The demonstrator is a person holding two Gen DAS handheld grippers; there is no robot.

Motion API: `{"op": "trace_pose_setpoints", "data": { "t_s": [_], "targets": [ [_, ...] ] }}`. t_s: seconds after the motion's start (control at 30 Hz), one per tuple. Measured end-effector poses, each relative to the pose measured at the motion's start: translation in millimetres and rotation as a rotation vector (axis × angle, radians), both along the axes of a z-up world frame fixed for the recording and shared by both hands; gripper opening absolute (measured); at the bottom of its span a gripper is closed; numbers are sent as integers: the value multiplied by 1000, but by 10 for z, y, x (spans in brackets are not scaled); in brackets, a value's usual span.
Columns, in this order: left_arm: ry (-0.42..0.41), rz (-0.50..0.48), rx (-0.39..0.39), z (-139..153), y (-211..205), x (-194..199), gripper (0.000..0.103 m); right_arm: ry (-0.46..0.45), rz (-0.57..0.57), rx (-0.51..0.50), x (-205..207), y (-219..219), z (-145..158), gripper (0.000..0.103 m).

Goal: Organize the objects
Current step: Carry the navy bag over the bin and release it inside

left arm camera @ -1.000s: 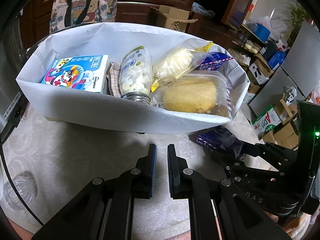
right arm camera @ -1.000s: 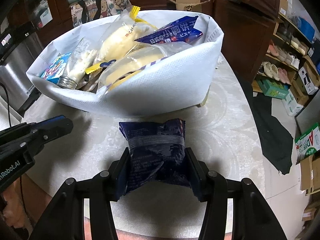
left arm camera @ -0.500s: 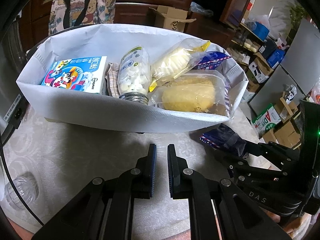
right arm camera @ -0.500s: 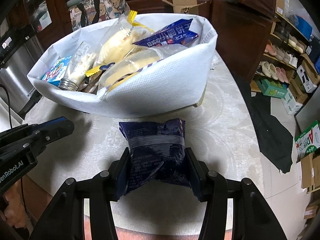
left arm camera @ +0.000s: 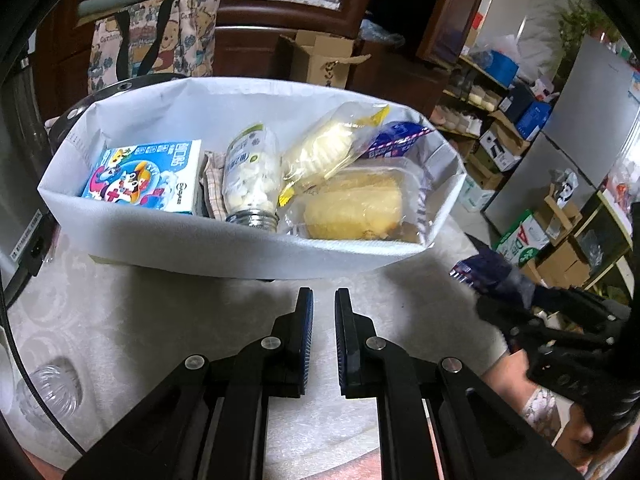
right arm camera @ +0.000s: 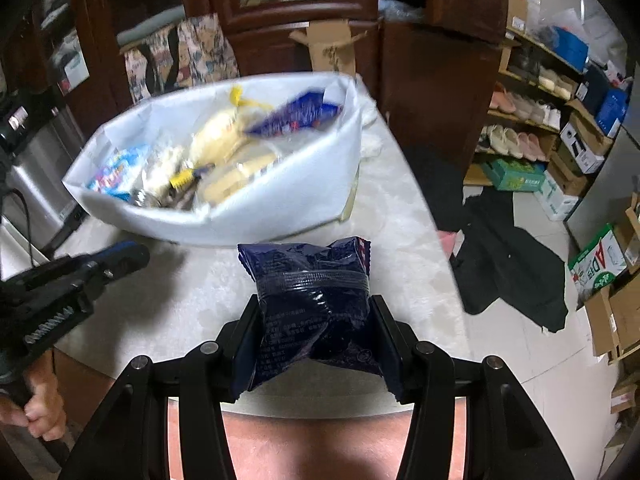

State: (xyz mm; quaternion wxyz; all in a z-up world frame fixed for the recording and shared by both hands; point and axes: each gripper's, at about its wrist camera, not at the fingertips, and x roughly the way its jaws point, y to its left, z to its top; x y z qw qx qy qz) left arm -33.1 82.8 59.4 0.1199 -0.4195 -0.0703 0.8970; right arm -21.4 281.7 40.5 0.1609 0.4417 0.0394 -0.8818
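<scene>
A white fabric bin (left arm camera: 224,242) stands on the pale table and holds a blue milk carton (left arm camera: 144,178), a jar of white pieces (left arm camera: 250,170), a yellow cake pack (left arm camera: 354,204) and other snack bags. My right gripper (right arm camera: 316,320) is shut on a dark blue snack bag (right arm camera: 314,300), held above the table's front edge, short of the bin (right arm camera: 280,196). The bag also shows at the right of the left wrist view (left arm camera: 492,274). My left gripper (left arm camera: 324,300) is shut and empty, just in front of the bin.
A clear plastic bottle (left arm camera: 52,384) lies at the table's left front. A grey appliance (right arm camera: 36,176) stands left of the bin. Dark wood cabinets (right arm camera: 288,20) stand behind. Boxes, shoes and a black cloth (right arm camera: 508,256) lie on the floor to the right.
My right gripper has lifted and pulled back with the dark blue bag, so the bin looks farther away. The left gripper has barely moved.
</scene>
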Motion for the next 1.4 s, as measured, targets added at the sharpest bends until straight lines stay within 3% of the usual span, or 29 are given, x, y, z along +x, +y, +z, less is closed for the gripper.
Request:
{"op": "trace_pose_setpoints", "data": {
  "t_s": [0.17, 0.33, 0.47, 0.7, 0.83, 0.97, 1.03, 1.13, 1.4],
  "targets": [
    [39, 7, -10, 70, -25, 21, 9, 69, 4, -8, -8, -61, 309, 50],
    [65, -25, 74, 166, -137, 7, 9, 114, 18, -4, -203, -241, 536, 50],
    [72, -35, 95, 249, -223, -138, 9, 117, -15, -5, -559, -382, 603, 50],
    [62, -35, 58, 301, -163, -353, 9, 19, -71, -118, -1343, -381, 533, 53],
    [62, -9, 25, 302, -76, -427, 9, -172, -85, -164, -1645, -329, 155, 52],
    [72, -5, 21, 287, -18, -432, 9, -118, -72, -124, -1584, -449, 147, 58],
    [81, -4, -1, 287, -3, -410, 9, -107, -49, -102, -1551, -529, 143, 70],
    [97, 11, -45, 287, 16, -372, 9, -87, -22, -82, -1478, -566, 151, 72],
    [138, 42, -61, 283, -51, -236, 13, -101, 32, -355, -1290, -197, 387, 72]
  ]
}}
